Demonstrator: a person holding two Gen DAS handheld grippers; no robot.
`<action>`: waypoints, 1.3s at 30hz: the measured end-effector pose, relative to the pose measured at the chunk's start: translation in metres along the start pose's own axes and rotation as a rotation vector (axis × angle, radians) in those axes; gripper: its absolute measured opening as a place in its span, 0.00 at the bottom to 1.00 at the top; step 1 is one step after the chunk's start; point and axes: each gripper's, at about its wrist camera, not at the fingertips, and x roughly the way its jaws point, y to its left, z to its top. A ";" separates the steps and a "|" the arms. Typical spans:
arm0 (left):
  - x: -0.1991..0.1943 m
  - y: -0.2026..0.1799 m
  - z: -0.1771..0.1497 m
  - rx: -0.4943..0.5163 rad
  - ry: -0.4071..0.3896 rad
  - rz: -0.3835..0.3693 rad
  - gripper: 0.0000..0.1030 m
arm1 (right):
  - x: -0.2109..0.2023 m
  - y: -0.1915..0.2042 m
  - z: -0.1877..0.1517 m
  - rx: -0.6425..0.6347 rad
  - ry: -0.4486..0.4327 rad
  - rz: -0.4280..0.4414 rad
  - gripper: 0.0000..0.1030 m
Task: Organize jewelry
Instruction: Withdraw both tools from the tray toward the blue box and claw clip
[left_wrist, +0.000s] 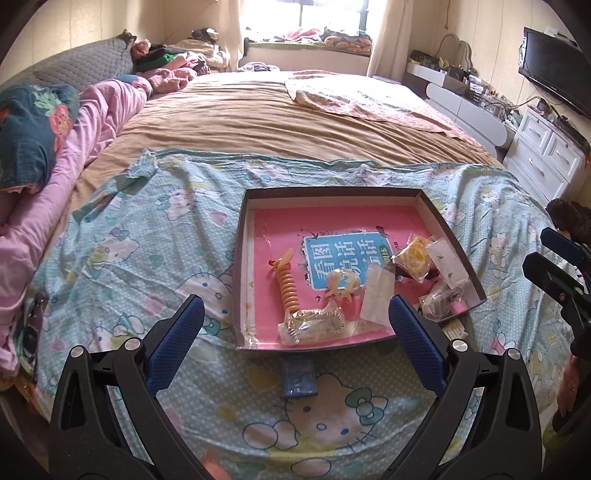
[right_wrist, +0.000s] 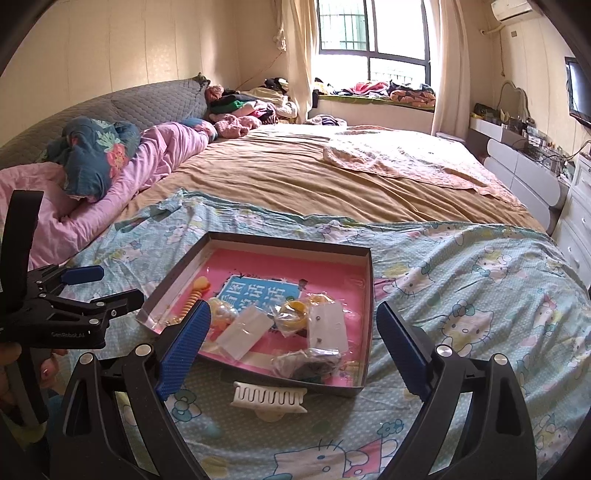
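Observation:
A shallow dark box (left_wrist: 242, 258) lined with a pink book lies on the cartoon-cat bedsheet. In it are an orange spiral hair tie (left_wrist: 288, 291), a pearly clip (left_wrist: 341, 282), a bagged chain (left_wrist: 314, 325), a bagged yellow piece (left_wrist: 413, 256) and a white earring card (left_wrist: 448, 264). My left gripper (left_wrist: 295, 306) hangs open above the box's near edge, holding nothing. My right gripper (right_wrist: 293, 310) is open over the box's (right_wrist: 365, 280) near side, also with nothing in it. A white hair claw (right_wrist: 269, 397) lies on the sheet just in front of the box.
A small blue packet (left_wrist: 298, 378) rests on the sheet below the box. Pink and floral bedding (left_wrist: 55, 147) is piled to the left. White drawers (left_wrist: 543, 155) stand beyond the bed's right edge. The tan blanket (left_wrist: 277, 122) stretches behind the box.

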 end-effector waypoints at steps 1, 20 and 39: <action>-0.002 0.001 -0.001 0.000 -0.003 0.001 0.91 | -0.002 0.003 0.000 -0.004 -0.003 0.001 0.88; -0.018 0.025 -0.042 -0.027 0.011 0.024 0.91 | -0.014 0.038 -0.030 -0.037 0.050 0.011 0.88; 0.016 0.023 -0.069 0.003 0.106 0.035 0.91 | 0.034 0.030 -0.078 0.026 0.192 0.001 0.88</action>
